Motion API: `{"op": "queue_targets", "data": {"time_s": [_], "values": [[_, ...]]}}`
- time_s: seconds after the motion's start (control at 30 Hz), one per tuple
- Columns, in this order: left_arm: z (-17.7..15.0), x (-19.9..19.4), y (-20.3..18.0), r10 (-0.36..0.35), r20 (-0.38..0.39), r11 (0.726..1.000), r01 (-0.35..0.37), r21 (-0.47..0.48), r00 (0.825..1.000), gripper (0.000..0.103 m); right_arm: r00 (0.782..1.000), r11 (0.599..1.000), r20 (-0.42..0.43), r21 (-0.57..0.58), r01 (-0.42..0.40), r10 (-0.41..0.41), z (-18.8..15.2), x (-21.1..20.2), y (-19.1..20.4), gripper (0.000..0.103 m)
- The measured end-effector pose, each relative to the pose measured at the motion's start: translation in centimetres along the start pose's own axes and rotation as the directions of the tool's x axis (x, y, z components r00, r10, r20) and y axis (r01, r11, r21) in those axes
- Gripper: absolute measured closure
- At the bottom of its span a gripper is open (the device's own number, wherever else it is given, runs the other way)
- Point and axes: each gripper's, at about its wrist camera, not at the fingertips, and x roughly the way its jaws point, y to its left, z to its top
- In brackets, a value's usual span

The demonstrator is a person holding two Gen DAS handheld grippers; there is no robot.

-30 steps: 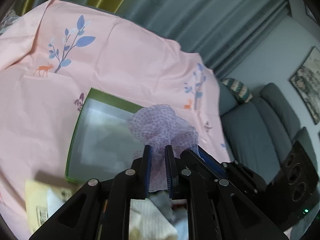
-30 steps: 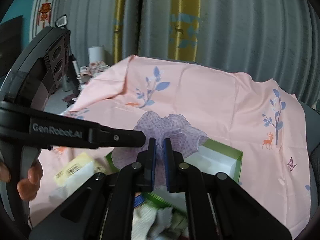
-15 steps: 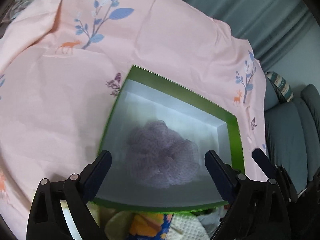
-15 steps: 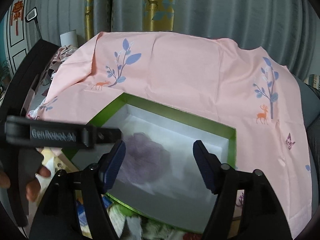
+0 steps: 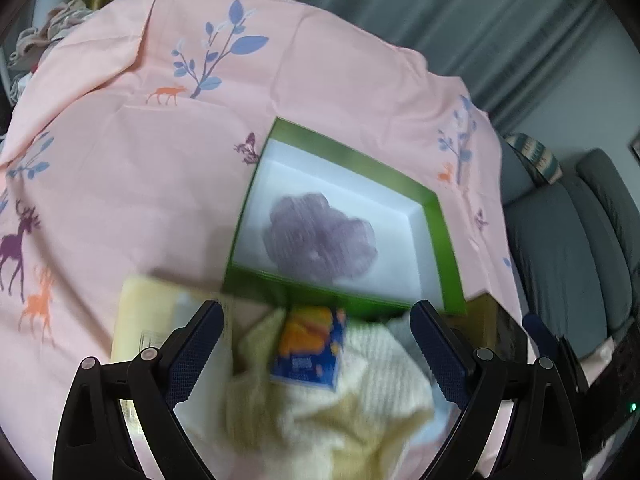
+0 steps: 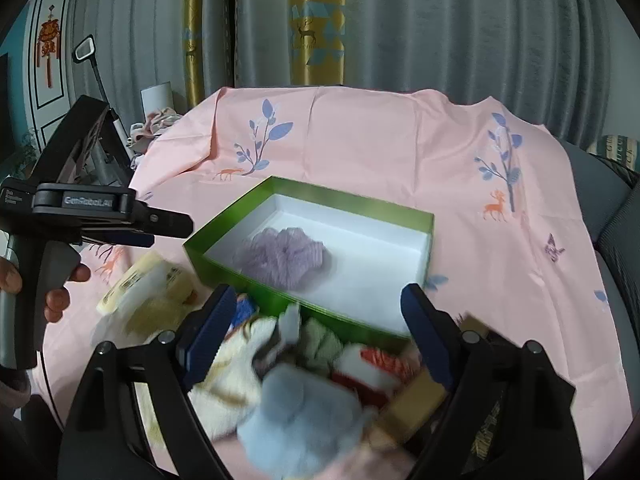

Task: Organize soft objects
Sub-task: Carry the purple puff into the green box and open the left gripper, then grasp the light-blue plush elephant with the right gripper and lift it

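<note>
Lilac ruffled scrunchie (image 5: 320,240) lying loose inside green box (image 5: 444,236) on pink sheet (image 5: 120,184), beyond both claws. Left claw (image 5: 316,336) spread wide, nothing between. Right claw (image 6: 320,320) opening, nothing pinched, angled down over jumbled soft pile (image 6: 296,412).

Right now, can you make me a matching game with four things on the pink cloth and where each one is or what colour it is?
Things:
1. purple scrunchie
2. green box
3. blue snack packet
4. left gripper

Places, colours or states:
A. lies on the cream towel
B. wide open, holding nothing
C. lies inside the box
D. white inside, sits on the pink cloth

Pairs: 1-C, 2-D, 3-A, 4-B
</note>
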Motion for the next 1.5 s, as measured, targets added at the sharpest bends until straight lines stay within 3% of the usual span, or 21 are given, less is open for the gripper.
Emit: {"op": "queue_targets", "data": {"time_s": [0.37, 0.5, 0.73, 0.83, 0.9, 1.0, 1.2, 1.33, 1.5], "values": [[-8.9, -3.5, -0.8, -0.049, 0.019, 0.997, 0.048, 0.053, 0.999, 0.008, 0.996, 0.999, -0.088, 0.043, -0.012, 0.016, -7.2, -3.1, -0.2, 0.018], [-11.9, -3.3, -0.1, -0.078, -0.005, 0.997, 0.078, 0.0, 0.997, 0.008, 0.987, 0.996, -0.159, 0.085, -0.023, 0.036, -10.5, -1.4, 0.2, 0.018], [-13.7, -2.8, -0.6, -0.05, -0.043, 0.999, 0.051, 0.015, 0.998, 0.008, 0.981, 0.993, -0.182, 0.11, -0.04, 0.06, -11.5, 2.2, 0.7, 0.019], [-13.8, -2.6, -1.0, -0.04, -0.054, 0.999, 0.041, 0.026, 0.998, 0.008, 0.978, 0.993, -0.205, 0.12, -0.015, 0.039, -11.4, 4.0, 0.6, 0.028], [-14.2, -2.7, -1.0, -0.039, -0.061, 0.999, 0.041, 0.033, 0.997, 0.008, 0.976, 0.987, -0.204, 0.153, -0.043, 0.075, -11.3, 4.3, 0.4, 0.039], [-14.5, -2.7, -1.6, -0.046, -0.07, 0.998, 0.05, 0.05, 0.996, 0.008, 0.975, 0.987, -0.202, 0.149, -0.061, 0.091, -11.3, 2.7, 0.2, 0.043], [-15.6, -1.4, -4.5, -0.116, -0.133, 0.985, 0.131, 0.11, 0.984, 0.008, 0.951, 0.956, -0.161, 0.177, -0.235, 0.264, -13.1, -3.7, -0.8, 0.041], [-16.6, 0.4, -6.8, -0.137, -0.191, 0.975, 0.166, 0.146, 0.972, 0.008, 0.922, 0.932, -0.18, 0.186, -0.309, 0.342, -15.7, -4.9, 0.4, 0.041], [-17.8, 1.9, -8.3, -0.131, -0.215, 0.969, 0.171, 0.177, 0.968, 0.008, 0.909, 0.918, -0.176, 0.193, -0.346, 0.379, -17.6, -5.0, 1.7, 0.038]]}}
